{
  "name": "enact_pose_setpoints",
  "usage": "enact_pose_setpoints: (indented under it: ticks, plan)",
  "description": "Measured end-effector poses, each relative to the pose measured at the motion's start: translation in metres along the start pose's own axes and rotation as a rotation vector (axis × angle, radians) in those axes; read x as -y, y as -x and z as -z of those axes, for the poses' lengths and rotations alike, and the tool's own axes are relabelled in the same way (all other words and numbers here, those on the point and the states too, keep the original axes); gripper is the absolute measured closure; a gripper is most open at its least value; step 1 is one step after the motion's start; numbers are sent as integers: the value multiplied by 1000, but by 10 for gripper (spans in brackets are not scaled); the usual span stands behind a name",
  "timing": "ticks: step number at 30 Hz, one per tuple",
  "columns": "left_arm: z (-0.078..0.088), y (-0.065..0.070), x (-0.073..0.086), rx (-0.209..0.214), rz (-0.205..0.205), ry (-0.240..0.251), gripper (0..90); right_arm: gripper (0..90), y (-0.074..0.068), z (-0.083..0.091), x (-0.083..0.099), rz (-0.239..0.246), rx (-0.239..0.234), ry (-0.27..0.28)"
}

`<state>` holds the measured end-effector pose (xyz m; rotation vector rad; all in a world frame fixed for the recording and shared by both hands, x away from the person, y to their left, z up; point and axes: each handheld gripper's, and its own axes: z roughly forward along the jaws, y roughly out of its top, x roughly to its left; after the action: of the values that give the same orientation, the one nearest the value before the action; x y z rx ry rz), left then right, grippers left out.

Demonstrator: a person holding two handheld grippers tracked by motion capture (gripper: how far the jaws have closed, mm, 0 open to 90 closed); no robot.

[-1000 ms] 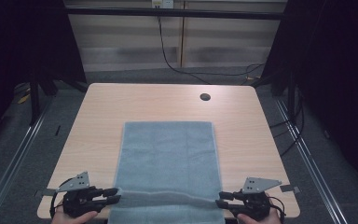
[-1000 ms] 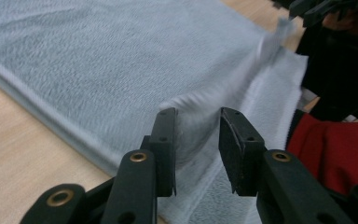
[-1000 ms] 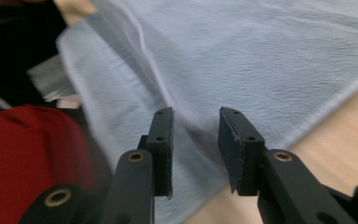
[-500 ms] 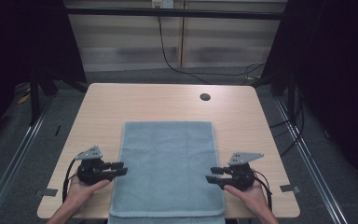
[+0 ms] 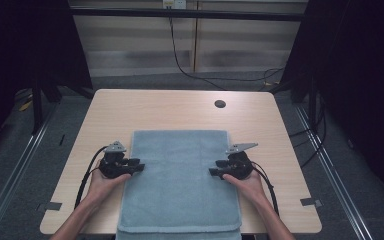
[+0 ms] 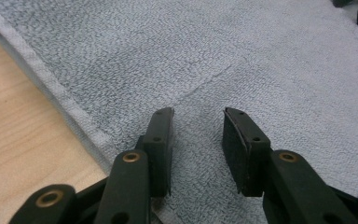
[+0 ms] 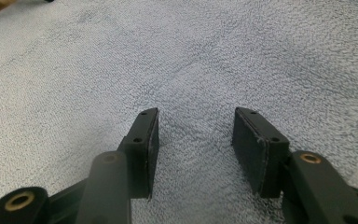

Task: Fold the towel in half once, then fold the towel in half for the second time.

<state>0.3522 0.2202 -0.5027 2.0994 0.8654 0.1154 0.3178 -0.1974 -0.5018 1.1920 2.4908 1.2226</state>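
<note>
Towel (image 5: pixel 180 180) flat beneath parted, empty jaws of both grippers.

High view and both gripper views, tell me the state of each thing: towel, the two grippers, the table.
Grey-blue terry towel: spread flat, near edge hanging over the table's front.
Left gripper: open, over the towel's left edge, gripping nothing.
Right gripper: open, over the towel's right edge.
Light wooden table: carrying the towel.

Both forearms reach in from the towel's (image 5: pixel 180 180) near end, the left gripper (image 5: pixel 139 167) at its left edge and the right gripper (image 5: pixel 213 172) at its right edge, jaws parted, pointing inward.
</note>
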Motion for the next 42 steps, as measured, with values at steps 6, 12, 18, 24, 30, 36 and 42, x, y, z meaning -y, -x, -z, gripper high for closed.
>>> enact_pose_setpoints:
  ticks: [6, 12, 18, 24, 30, 36, 42]
  plan:
    - [5, 8, 8, 20, -15, -3, 645, 522, -11, 8, 10, 23, 9, -16]
    - [7, 13, 13, 44, -3, 5, 649, 522, -24, 15, 17, 51, 21, -44]
    - [16, 27, 23, 75, 4, -12, 653, 521, -31, 23, 24, 59, 8, -66]
    - [26, 44, 32, 86, -21, -41, 648, 520, -43, 32, 34, 73, -16, -83]
    - [37, 57, 40, 137, -49, -69, 581, 520, -55, 43, 46, 55, -68, -88]
    - [40, 44, 19, 81, -32, -19, 583, 486, -52, 57, 37, 51, -12, -39]
    - [29, 6, -15, -3, -11, 15, 550, 480, -10, 64, 2, 10, 29, 65]
